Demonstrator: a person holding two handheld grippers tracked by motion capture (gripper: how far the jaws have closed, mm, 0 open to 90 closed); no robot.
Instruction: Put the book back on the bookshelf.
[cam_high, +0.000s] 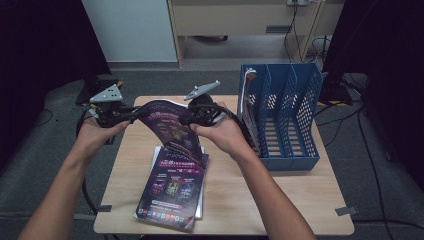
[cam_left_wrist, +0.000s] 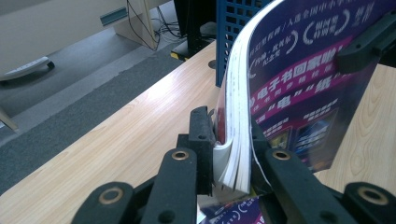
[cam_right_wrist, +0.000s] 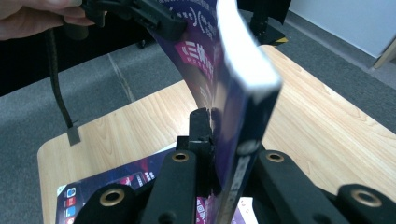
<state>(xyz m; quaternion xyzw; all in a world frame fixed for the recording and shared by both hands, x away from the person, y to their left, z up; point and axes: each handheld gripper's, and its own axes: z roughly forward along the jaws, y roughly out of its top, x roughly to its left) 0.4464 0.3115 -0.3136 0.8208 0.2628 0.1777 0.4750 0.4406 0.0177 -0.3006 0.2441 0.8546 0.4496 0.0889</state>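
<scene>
On the wooden table (cam_high: 280, 200), at about 2 o'clock from its centre, stands the blue file rack (cam_high: 292, 107); its leftmost slot already holds a few booklets, the other slots look bare. At 6 o'clock from my hands a small stack of magazines (cam_high: 172, 197) lies flat near the table's front edge. Above that stack I hold one purple magazine (cam_high: 172, 125), lifted clear and bowed between both tools. My left gripper (cam_left_wrist: 231, 156) is clamped on its page edge, jaws nearly closed on the paper. My right gripper (cam_right_wrist: 229, 158) pinches the spine side just as tightly. I judge the lift done; carrying the magazine toward 3 o'clock, standing it in a slot and clearing the stack remain.
</scene>
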